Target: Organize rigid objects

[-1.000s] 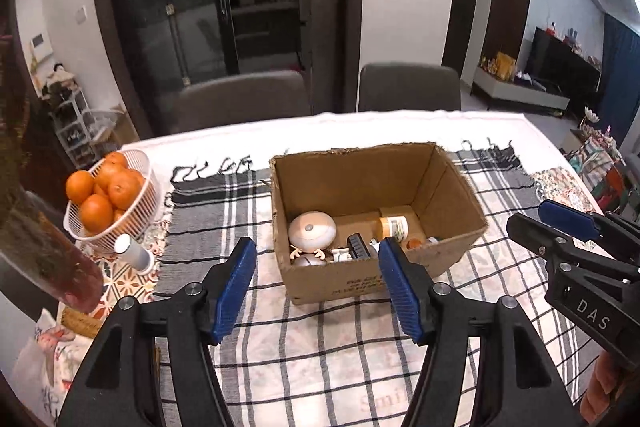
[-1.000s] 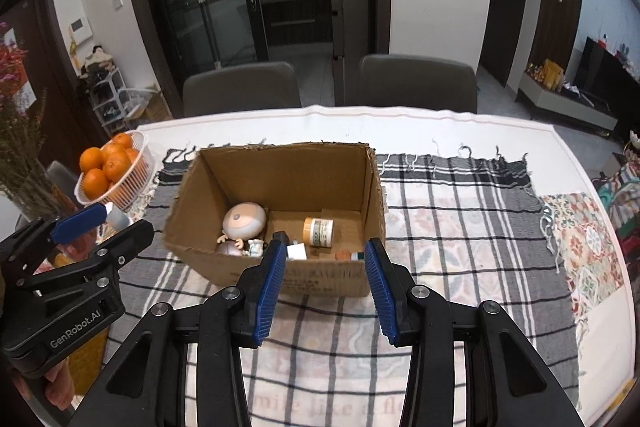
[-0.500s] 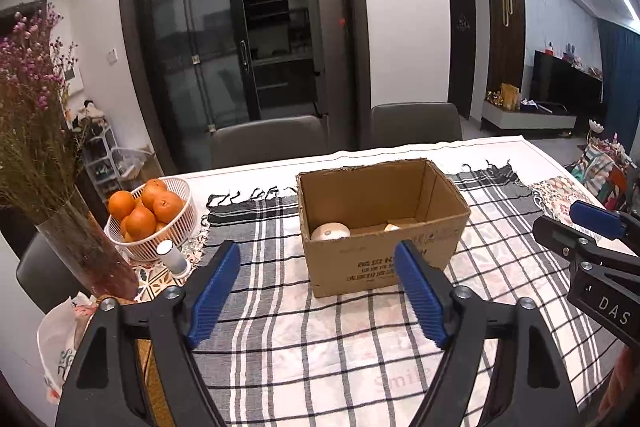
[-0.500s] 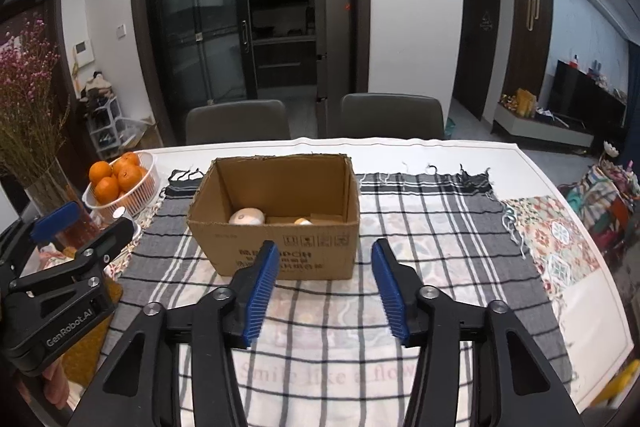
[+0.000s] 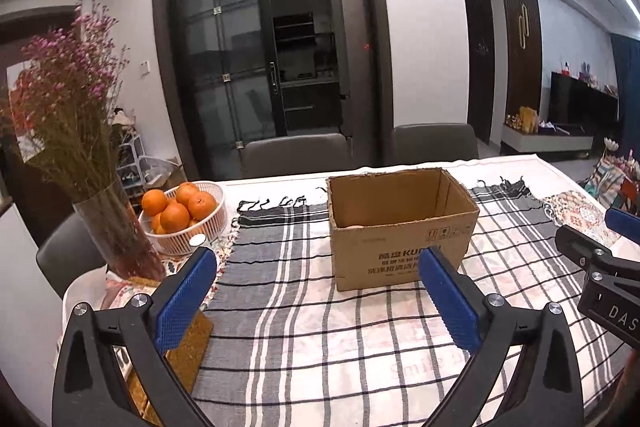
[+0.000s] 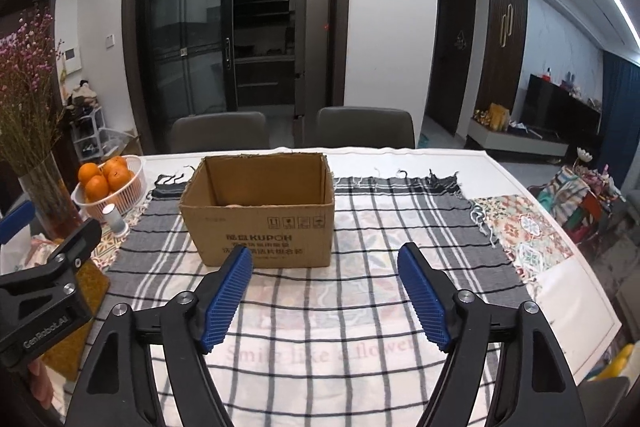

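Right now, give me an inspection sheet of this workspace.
Surface: table under a plaid cloth, with a floral mat at the right.
Job's things: open cardboard box on the cloth; contents barely visible.
Clutter: basket of oranges, vase of dried flowers, small white bottle.
Grippers: left gripper and right gripper hang before the box, jaws just opening, nothing between them.
Cables: nothing seen.
Surroundings: two chairs, glass doors, TV cabinet.

Brown cardboard box [image 6: 260, 217] — open-topped, upright, dark print and handling symbols on its near face — stands on the checked cloth [image 6: 360, 291] mid-table; contents barely visible over the rim, not identifiable.
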